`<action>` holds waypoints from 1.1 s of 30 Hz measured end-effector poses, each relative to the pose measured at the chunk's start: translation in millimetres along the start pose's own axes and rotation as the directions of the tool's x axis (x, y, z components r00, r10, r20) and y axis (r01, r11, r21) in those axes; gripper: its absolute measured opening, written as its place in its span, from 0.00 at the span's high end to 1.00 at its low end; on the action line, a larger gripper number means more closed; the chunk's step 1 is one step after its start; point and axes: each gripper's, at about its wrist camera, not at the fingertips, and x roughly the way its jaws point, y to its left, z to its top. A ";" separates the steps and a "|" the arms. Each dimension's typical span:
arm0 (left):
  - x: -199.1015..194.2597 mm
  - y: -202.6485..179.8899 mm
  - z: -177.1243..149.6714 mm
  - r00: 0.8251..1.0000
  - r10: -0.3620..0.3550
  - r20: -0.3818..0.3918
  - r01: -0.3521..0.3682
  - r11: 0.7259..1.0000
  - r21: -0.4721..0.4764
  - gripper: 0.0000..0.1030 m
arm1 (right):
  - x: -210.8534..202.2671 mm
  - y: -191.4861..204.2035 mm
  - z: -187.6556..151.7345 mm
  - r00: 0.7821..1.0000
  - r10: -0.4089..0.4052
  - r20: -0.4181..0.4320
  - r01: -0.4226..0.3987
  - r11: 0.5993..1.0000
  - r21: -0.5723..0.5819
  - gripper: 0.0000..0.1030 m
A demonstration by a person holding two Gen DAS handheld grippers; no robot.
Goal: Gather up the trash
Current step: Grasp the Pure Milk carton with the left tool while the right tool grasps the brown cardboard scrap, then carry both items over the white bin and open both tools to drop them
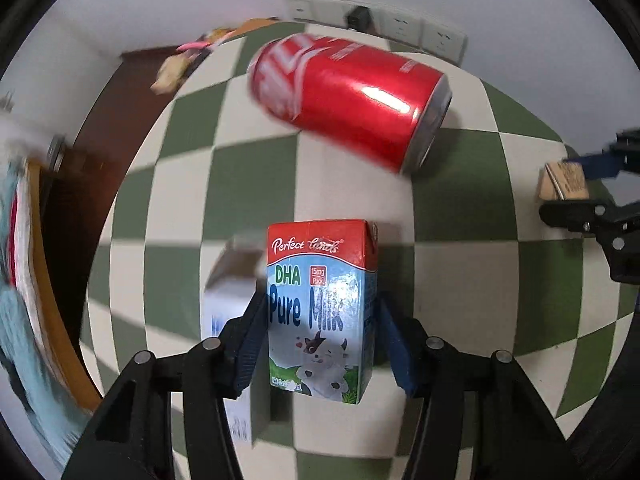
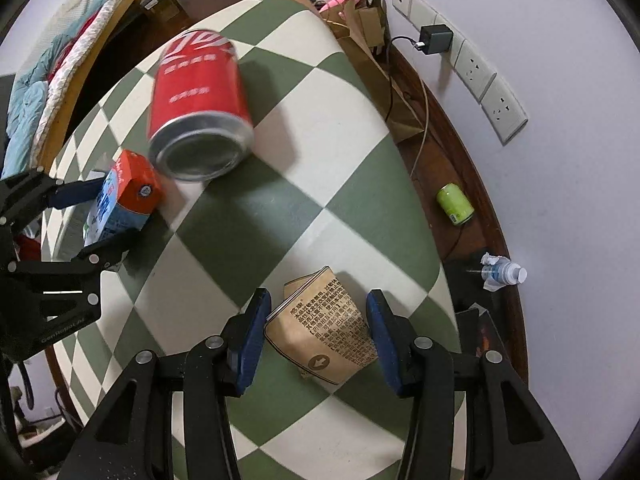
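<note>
A blue and red milk carton [image 1: 322,308] stands sharp between the pads of my left gripper [image 1: 320,344], which is shut on it; the right wrist view shows the same grip on the carton [image 2: 120,196] at far left. My right gripper [image 2: 318,332] is shut on a squashed brown paper cup [image 2: 324,328] with printed text. That cup [image 1: 560,182] also shows at the right edge of the left wrist view. A red soda can [image 1: 348,100] lies on its side on the green and white checkered surface [image 2: 320,92], beyond both grippers.
A blurred white box [image 1: 230,284] lies just left of the carton. On the dark floor by the wall lie a green can [image 2: 455,204] and a crumpled plastic bottle [image 2: 502,272]. A paper bag [image 2: 372,52], cables and a plugged charger [image 2: 436,39] sit near the sockets. Bedding [image 2: 52,80] is at left.
</note>
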 end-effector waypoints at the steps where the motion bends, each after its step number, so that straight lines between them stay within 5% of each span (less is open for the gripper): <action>1: -4.4 1.9 -11.4 1.000 0.001 0.000 -0.001 0.999 -0.049 0.50 | -1.2 2.3 -3.8 1.000 0.006 0.000 -0.006 1.000 -0.007 0.50; 7: -16.6 14.2 -83.1 0.996 -0.043 -0.073 0.015 0.936 -0.352 0.50 | -4.7 27.4 -37.6 1.000 0.025 -0.016 -0.026 0.998 -0.060 0.50; 10: -14.6 6.8 -115.1 0.995 -0.062 -0.077 0.023 0.903 -0.429 0.50 | 0.1 45.0 -57.9 0.998 0.038 -0.041 -0.042 0.994 -0.096 0.50; 22: -3.4 -7.7 -129.1 0.997 -0.011 -0.077 -0.030 0.855 -0.517 0.53 | 4.3 65.9 -84.9 0.997 -0.052 -0.065 0.041 0.987 -0.155 0.48; 33: -113.6 2.5 -181.9 0.986 0.153 0.070 -0.072 0.758 -0.649 0.53 | -42.6 88.8 -93.6 0.999 0.019 0.043 -0.013 0.990 -0.142 0.50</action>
